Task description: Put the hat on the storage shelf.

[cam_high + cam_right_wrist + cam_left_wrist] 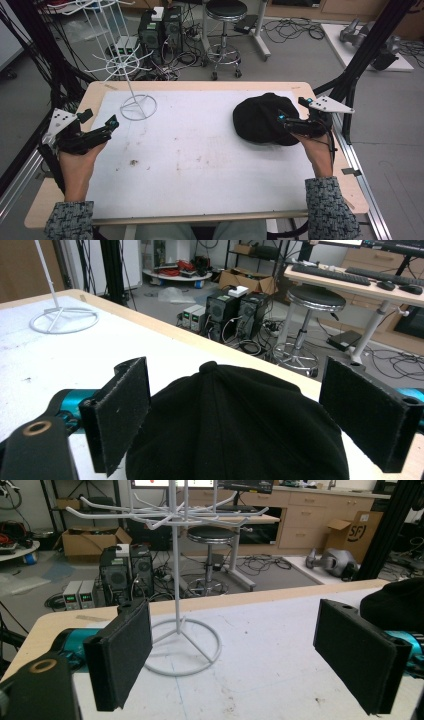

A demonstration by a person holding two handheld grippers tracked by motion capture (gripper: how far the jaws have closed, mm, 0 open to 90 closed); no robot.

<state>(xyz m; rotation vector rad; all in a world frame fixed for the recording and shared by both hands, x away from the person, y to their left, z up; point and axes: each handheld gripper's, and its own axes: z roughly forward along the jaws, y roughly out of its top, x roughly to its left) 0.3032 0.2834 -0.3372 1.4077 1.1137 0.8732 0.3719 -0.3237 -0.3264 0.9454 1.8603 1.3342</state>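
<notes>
From above, the person's two forearms come in over the near edge of the table (200, 86), sleeves patterned, hands well apart. The left gripper (111, 122) rests low over the white mat's left side, pointing towards the white wire stand (136, 102) nearby. The right gripper (281, 118) lies at the near right edge of the black cap (260, 119), which sits on the mat's right side. Looking along the left gripper (235, 650), its jaws are spread wide with nothing between them, the wire stand (181, 630) just ahead. Along the right gripper (235, 410), the jaws stand wide either side of the cap (235, 425), whose crown fills the gap; the pads aren't pressing it.
</notes>
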